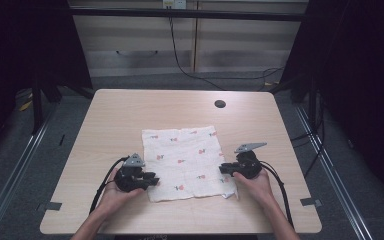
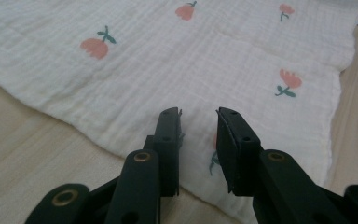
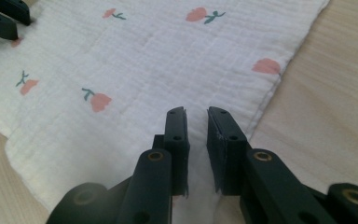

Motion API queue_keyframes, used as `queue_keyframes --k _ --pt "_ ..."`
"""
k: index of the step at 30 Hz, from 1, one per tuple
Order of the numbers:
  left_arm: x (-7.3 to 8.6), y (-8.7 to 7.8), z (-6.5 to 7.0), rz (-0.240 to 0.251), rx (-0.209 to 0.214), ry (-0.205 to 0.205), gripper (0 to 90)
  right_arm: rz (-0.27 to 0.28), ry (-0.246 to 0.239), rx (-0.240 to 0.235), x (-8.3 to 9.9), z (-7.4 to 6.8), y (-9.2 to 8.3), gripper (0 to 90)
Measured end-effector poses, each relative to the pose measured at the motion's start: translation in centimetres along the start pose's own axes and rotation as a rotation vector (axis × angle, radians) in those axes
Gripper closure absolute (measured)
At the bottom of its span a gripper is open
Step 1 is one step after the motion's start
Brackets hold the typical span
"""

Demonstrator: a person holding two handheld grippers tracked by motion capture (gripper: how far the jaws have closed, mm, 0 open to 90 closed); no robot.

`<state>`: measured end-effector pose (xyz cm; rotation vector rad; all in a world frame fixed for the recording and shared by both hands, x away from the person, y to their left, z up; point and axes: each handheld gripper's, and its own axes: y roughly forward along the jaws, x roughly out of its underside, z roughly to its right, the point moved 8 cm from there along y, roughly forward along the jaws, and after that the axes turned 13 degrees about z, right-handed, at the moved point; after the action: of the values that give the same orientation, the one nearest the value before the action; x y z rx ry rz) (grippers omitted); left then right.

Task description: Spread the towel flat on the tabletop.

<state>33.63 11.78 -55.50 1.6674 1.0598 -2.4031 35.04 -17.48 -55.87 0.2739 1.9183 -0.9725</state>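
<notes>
A white muslin cloth [image 1: 185, 160] printed with small pink flowers lies flat on the wooden table [image 1: 130, 110]. My left gripper [image 1: 155, 179] rests at the cloth's near left corner, jaws pointing right over the edge. In the left gripper view the cloth [image 2: 168, 60] lies under the gripper [image 2: 199, 114], whose jaws stand apart with nothing pinched. My right gripper [image 1: 222, 169] sits at the cloth's right edge near the front corner, pointing left. In the right gripper view its jaws [image 3: 196, 111] hover over the cloth [image 3: 135, 60] with a narrow gap, and the left gripper [image 3: 4, 16] appears far off.
A dark round cable hole [image 1: 220, 104] sits near the table's back edge. A small white tag [image 1: 227, 194] pokes out at the cloth's near right corner. Bare wood surrounds the cloth. Black cables trail from both grippers toward the front edge.
</notes>
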Motion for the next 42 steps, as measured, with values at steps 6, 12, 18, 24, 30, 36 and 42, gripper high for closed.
queue_keyframes --k 6,12,18,24,30,36,42 --pt "-0.1 0.0 -0.8 0.010 -0.003 -0.010 70.4 0.008 0.013 -0.008 0.6 -0.5 -0.7 78.4" --pt "-0.1 -0.1 -0.9 0.007 -0.012 0.002 70.5 -0.001 -0.003 -0.007 1.2 -1.2 -1.4 78.5" --pt "0.0 -0.1 -1.0 0.001 -0.027 -0.010 83.0 -0.008 -0.020 -0.016 1.7 -1.9 -1.8 83.6" --pt "0.2 -0.3 -0.6 -0.003 -0.038 0.017 89.5 -0.007 -0.048 -0.004 2.1 -2.3 -2.2 89.6" --pt "0.5 -0.6 -0.1 0.004 -0.020 0.013 89.7 -0.006 -0.074 -0.020 2.4 -2.8 -2.5 90.0" --pt "1.0 -1.1 0.8 0.007 -0.003 0.012 89.7 -0.006 -0.073 -0.037 3.0 -3.5 -3.1 90.0" --pt "1.8 -2.1 2.0 -0.006 0.019 0.035 89.7 -0.005 -0.067 -0.062 3.8 -4.3 -4.0 90.0"
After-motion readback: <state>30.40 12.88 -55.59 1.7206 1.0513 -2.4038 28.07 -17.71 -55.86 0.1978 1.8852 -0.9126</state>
